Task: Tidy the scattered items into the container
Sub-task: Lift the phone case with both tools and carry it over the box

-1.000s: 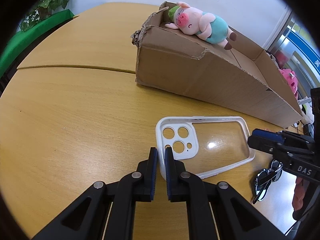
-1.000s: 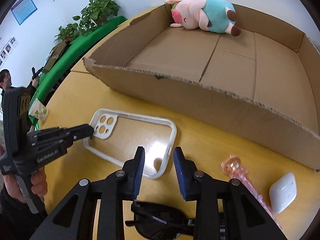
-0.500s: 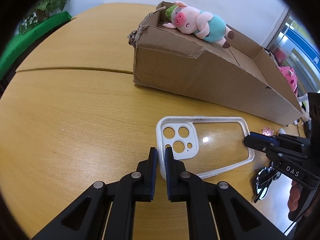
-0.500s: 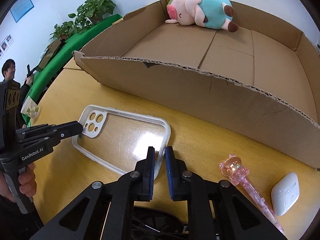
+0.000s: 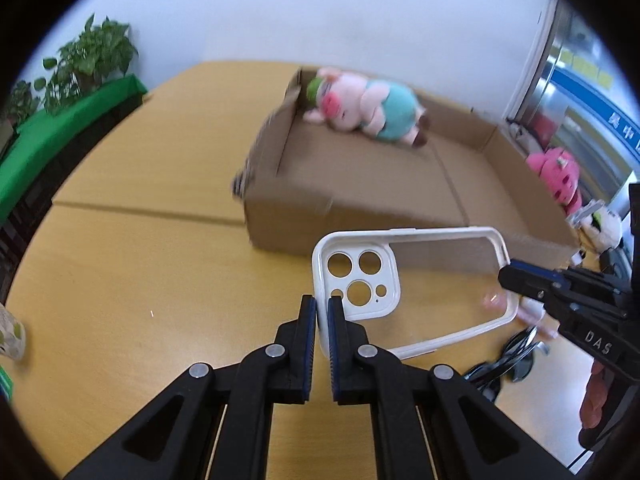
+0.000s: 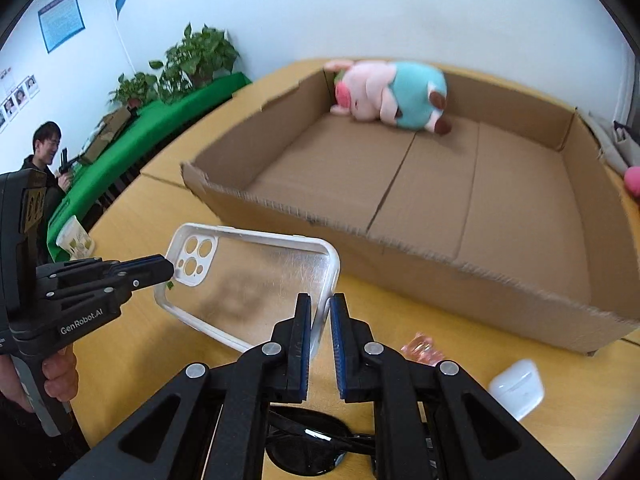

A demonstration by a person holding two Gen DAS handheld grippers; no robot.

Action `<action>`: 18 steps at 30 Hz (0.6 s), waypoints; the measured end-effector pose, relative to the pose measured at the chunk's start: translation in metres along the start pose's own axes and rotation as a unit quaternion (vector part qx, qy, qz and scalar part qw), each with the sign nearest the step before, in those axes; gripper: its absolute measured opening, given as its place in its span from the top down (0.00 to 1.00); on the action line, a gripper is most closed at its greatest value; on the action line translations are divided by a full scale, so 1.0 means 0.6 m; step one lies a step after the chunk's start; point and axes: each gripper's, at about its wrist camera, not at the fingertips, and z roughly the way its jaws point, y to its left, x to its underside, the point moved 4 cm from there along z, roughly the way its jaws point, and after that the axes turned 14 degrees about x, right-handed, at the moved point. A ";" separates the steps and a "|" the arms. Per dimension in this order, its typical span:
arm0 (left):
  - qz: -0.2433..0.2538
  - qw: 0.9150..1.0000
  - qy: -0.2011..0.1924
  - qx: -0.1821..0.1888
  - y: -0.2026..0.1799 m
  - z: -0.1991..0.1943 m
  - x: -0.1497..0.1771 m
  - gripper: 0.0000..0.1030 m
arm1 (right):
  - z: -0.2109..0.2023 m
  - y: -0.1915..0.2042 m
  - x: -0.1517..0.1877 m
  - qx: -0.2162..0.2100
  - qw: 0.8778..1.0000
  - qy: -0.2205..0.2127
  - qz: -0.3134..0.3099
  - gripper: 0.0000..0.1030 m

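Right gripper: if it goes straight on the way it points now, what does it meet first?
Probably the near wall of the cardboard box, just beyond the phone case that the right gripper holds. Depth is unclear.

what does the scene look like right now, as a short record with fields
held item: clear phone case with white rim, tilted, off the wooden table
left gripper: shut on the case's camera-cutout end
right gripper: shut on the case's opposite end
container: open brown cardboard box, beyond the case
in box: pink plush pig in teal clothes, far corner
on table: black sunglasses, white earbud case, pink translucent toy
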 end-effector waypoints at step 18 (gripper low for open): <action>0.074 0.992 -0.095 0.046 -0.140 -0.058 -0.155 0.95 | -0.167 -0.083 -0.094 0.046 0.990 -0.129 0.032 0.90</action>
